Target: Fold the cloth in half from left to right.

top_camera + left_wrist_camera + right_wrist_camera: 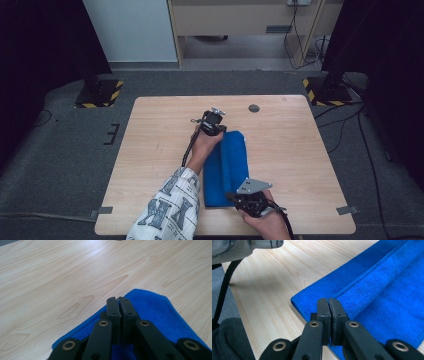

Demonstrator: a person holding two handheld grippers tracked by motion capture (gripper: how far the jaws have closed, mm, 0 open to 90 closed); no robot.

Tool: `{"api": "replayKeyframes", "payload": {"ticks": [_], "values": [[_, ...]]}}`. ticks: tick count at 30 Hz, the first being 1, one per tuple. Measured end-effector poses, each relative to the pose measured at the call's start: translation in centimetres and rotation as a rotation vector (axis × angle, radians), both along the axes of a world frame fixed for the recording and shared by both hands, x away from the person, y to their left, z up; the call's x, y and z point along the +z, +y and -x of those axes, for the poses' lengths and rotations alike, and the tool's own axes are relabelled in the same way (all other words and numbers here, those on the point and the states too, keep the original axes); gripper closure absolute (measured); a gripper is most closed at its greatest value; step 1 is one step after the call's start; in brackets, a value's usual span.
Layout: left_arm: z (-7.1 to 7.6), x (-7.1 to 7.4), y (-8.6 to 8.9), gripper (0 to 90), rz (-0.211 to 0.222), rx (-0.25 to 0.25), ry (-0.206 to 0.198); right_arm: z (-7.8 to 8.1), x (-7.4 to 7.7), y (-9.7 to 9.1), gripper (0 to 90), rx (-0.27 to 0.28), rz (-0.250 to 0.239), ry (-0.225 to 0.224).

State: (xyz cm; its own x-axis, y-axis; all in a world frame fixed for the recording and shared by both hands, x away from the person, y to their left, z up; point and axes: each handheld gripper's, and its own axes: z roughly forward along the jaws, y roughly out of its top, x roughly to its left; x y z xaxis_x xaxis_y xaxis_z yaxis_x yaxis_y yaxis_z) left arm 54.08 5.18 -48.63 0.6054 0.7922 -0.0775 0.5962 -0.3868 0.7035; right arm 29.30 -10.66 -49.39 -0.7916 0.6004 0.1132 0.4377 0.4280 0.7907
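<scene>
A blue cloth lies folded in a long strip on the wooden table, a little right of the middle, running from the near edge toward the far side. The left gripper is at the far end of the cloth, held by a hand coming out of a patterned sleeve. In the left gripper view its jaws are pressed together above the far corner of the cloth, with nothing between them. The right gripper is at the near end. In the right gripper view its jaws are also pressed together, over a folded ridge of the cloth; I see no fabric pinched between them
</scene>
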Motion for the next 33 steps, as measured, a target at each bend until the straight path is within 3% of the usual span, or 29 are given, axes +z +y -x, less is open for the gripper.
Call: {"api": "replayKeyframes", "payload": {"ticks": [20, 26, 30, 31, 33], "values": [[-0.4, -0.9, -2.2, 86.7, 0.017, -0.005, 0.017, -0.1, -0.2, -2.2, 88.1, -0.036, 0.003, 0.015], [-0.4, -0.9, -2.6, 86.6, 0.024, -0.010, 0.027, -0.1, -0.8, -2.6, 87.9, -0.043, 0.016, 0.038], [-0.4, -0.8, -2.8, 78.0, 0.064, -0.014, 0.007, -0.1, -1.0, -2.7, 83.4, -0.037, 0.026, 0.031], [-0.3, -0.7, -2.8, 78.0, 0.070, -0.009, -0.006, -0.1, -1.0, -2.7, 79.5, -0.038, 0.028, 0.027], [-0.3, -0.4, -2.6, 63.5, 0.104, -0.004, -0.020, -0.3, -1.2, -3.0, 64.9, -0.070, 0.041, 0.026]]}}
